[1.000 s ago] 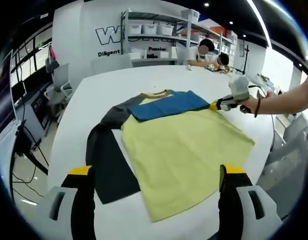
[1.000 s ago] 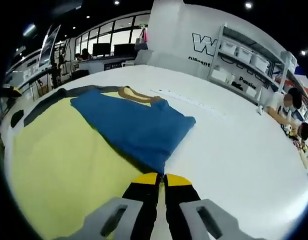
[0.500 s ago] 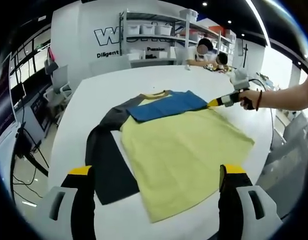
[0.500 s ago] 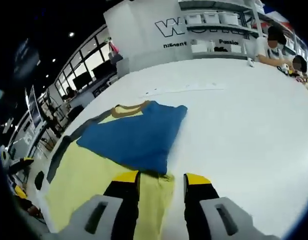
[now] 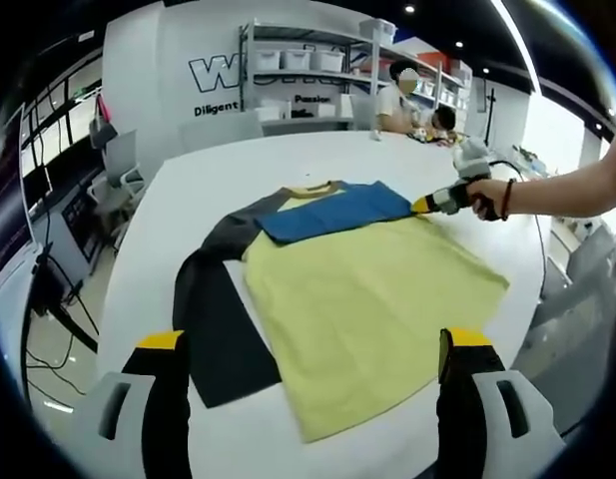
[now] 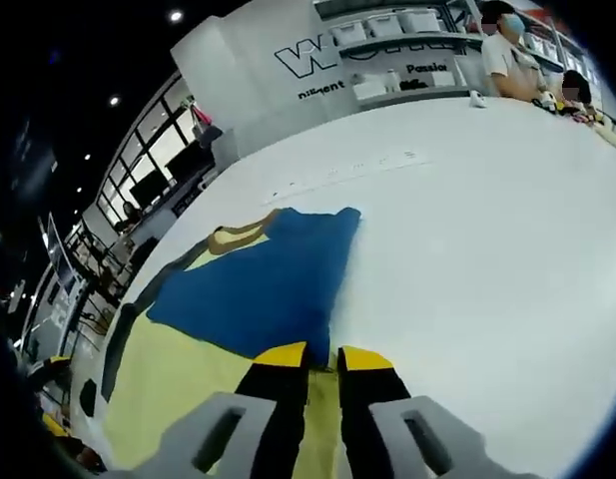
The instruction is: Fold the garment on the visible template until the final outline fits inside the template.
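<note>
The garment lies flat on the white table (image 5: 288, 160). It has a yellow body (image 5: 367, 299), a blue sleeve (image 5: 332, 210) folded across the chest and a dark sleeve (image 5: 218, 319) stretched toward me. My left gripper (image 5: 315, 344) hovers open and wide over the near hem, holding nothing. My right gripper (image 5: 427, 205), in a person's hand, sits at the garment's far right shoulder. In the right gripper view, my right gripper (image 6: 322, 357) has its jaws drawn close on the cloth where the blue sleeve (image 6: 268, 284) meets the yellow body (image 6: 178, 369).
Shelves with white bins (image 5: 308, 60) stand behind the table, and people (image 5: 402, 95) sit at its far end. Office chairs (image 5: 118, 150) and cables lie off the left edge. The table's near right edge (image 5: 527, 329) runs close to the yellow hem.
My right gripper's jaws, open half a second ago, have closed in on the cloth at the blue sleeve's edge. The left gripper has stayed still. A person at the far end has stood up.
</note>
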Available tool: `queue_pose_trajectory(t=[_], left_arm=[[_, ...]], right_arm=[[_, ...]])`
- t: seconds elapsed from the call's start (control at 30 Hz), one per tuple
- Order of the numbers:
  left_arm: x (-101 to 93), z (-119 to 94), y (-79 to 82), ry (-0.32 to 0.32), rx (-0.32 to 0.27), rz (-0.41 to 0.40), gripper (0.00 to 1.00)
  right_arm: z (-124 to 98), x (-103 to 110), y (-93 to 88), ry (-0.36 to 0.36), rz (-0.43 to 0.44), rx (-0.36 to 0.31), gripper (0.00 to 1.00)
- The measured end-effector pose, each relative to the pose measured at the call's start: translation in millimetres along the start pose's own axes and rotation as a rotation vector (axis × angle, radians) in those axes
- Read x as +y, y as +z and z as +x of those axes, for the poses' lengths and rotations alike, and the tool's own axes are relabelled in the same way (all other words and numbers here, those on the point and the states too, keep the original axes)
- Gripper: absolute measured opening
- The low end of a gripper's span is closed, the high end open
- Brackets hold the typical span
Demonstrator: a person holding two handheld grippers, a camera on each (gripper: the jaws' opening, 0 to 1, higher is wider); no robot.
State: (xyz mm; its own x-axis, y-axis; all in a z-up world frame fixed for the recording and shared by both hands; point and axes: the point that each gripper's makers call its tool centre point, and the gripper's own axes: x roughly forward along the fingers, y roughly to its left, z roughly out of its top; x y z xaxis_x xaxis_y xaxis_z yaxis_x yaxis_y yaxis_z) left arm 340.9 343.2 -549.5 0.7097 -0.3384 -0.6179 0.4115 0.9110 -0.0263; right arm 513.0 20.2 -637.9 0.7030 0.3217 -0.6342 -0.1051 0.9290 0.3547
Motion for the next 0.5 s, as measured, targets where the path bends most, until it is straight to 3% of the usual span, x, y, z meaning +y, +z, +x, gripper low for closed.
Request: queue_pose_trajectory(t=[0.3,0.5], left_arm=[[-0.7,1,-4.0,-0.003,0.017,0.006,0.99],[-2.7,5,-5.2,-0.013,0.029,0.009,0.99]], right_arm=[[1,-11,3.7,0.009,-0.054,0.052,0.00],[-1,-32,9.9,-0.019,-0.142,0.094,0.00]])
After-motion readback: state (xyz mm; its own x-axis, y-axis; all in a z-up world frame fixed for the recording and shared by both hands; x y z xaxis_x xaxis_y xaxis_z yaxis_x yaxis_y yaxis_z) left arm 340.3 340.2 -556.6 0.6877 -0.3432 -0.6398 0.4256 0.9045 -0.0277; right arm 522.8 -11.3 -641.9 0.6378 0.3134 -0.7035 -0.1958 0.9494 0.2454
